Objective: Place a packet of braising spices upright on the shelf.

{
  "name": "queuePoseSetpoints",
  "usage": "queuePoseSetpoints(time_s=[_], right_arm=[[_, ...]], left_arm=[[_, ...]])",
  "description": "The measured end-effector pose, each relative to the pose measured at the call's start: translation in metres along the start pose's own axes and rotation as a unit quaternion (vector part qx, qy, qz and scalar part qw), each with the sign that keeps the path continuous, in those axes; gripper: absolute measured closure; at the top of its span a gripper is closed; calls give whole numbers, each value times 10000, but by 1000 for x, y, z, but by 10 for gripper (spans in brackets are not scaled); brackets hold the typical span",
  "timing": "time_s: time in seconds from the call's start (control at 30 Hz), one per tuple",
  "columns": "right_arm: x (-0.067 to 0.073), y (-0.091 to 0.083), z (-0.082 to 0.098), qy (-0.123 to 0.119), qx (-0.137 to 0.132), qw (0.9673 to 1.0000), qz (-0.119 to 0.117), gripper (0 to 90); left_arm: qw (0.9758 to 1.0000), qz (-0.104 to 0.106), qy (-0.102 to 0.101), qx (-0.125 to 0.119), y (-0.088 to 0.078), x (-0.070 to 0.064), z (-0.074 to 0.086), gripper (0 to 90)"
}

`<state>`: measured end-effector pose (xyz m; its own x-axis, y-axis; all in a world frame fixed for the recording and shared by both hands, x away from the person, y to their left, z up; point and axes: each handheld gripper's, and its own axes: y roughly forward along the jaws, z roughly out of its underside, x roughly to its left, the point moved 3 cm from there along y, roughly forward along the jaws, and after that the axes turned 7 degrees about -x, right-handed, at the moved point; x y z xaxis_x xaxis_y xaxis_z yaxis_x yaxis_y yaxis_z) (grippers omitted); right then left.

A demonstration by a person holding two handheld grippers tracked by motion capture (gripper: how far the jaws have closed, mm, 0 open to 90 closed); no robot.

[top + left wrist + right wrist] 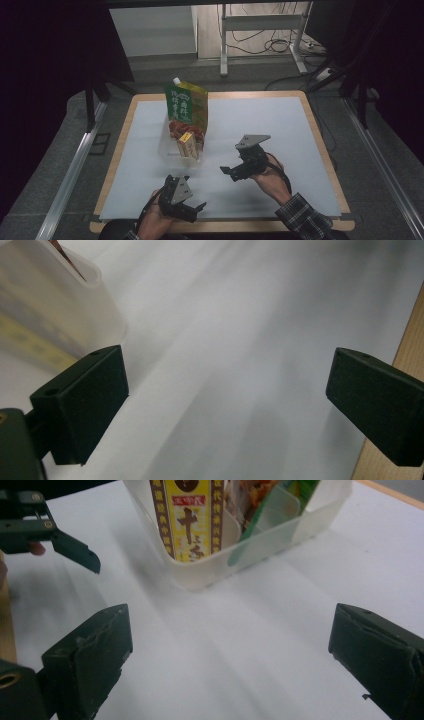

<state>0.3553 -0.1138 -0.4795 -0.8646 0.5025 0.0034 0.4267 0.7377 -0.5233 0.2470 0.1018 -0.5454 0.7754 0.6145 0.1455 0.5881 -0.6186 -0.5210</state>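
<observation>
The clear plastic bin (172, 150) stands left of centre on the counter (260, 120), already holding the green spouted pouch (187, 102) and a yellow box (187, 145), so packing looks largely done. The left gripper (192, 207) and right gripper (227, 170) hover near it, jaws wide and empty. Nothing else lies between them and the bin.
</observation>
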Motion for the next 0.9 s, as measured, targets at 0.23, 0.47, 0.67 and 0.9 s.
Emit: queuePoseSetpoints(time_s=[0.23, 0.47, 0.67, 0.9], right_arm=[[-7, -19, 14, 31, -23, 9999, 124, 17], [-13, -36, 28, 26, 4, 9995, 305, 3], [-17, -49, 38, 121, -30, 9990, 423, 0], [-22, -66, 54, 244, -59, 9979, 602, 0]], left_arm=[[10000, -17, 3, 19, 1, 0, 0, 34], [10000, 10, -46, 50, 1, 0, 0, 34], [9999, 25, -75, 63, 0, 0, 0, 34], [9998, 41, -149, 80, 0, 0, -1, 34]])
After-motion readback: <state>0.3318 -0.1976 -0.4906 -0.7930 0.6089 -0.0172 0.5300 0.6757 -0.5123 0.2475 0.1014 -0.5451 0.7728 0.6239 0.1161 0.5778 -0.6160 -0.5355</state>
